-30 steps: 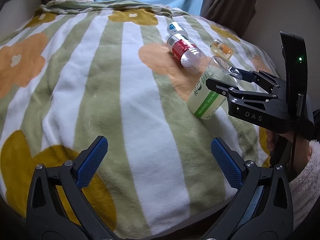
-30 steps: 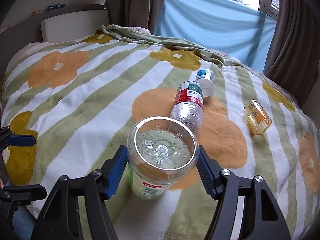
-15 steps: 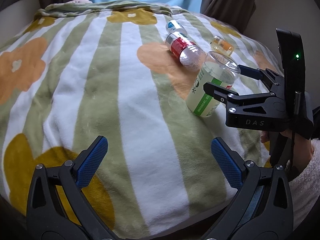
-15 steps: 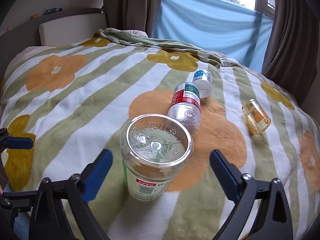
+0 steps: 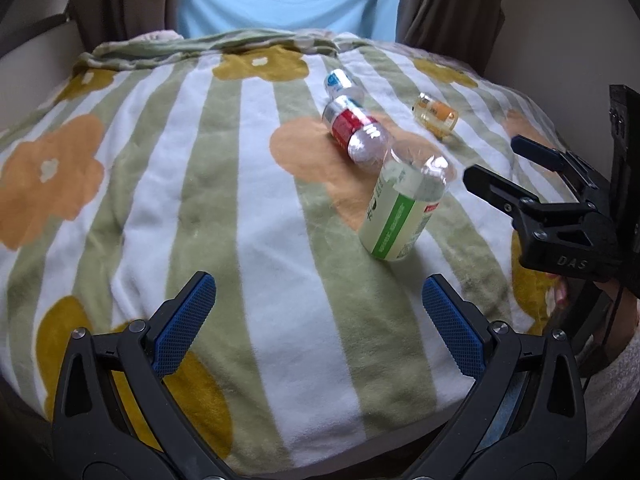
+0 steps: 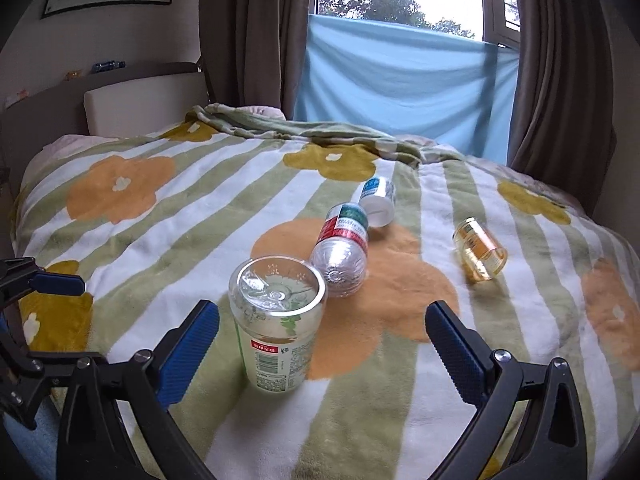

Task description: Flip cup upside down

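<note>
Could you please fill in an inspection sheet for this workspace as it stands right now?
Surface: striped flower blanket over a bed.
Job's things: green-label cup stands with its closed base up, mouth down on the blanket, free of both grippers.
Clutter: red-label cup, white cup and amber cup, all lying on their sides.
Grippers: right gripper jaws open, cup just ahead; left gripper jaws open, empty.
Cables: a thin dark one by the right gripper's handle.
Surroundings: brown curtains, blue cloth, headboard.
</note>
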A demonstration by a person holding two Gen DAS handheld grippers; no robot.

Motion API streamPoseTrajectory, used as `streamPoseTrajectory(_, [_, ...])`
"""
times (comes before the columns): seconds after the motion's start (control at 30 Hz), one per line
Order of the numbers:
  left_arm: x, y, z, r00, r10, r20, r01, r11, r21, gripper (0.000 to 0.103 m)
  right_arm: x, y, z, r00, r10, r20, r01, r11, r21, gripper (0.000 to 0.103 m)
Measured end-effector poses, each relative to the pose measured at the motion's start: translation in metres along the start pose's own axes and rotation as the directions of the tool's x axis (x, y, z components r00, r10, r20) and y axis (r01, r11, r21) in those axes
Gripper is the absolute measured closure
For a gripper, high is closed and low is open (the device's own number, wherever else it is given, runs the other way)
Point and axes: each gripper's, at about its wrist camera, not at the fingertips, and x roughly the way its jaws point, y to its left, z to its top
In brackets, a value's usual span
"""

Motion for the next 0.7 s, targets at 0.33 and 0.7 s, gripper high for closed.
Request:
streamPoseTrajectory(0.33, [-0.108, -0.03, 0.057, 0.911, 0.062, 0.407, -0.085, 0.996, 0.037, 0.0, -0.11, -0.011, 0.043, 0.964, -0.144, 0.221, 0.116, 0.984, 0.137, 0.0])
streamPoseTrajectory(0.7, [-0.152, -0.031, 0.034, 0.8, 0.096, 0.592, -0.108, 0.994, -0.015, 0.0, -0.151, -0.001, 0.039, 0.918, -0.278, 0.283, 0.234, 0.956, 0.18, 0.0])
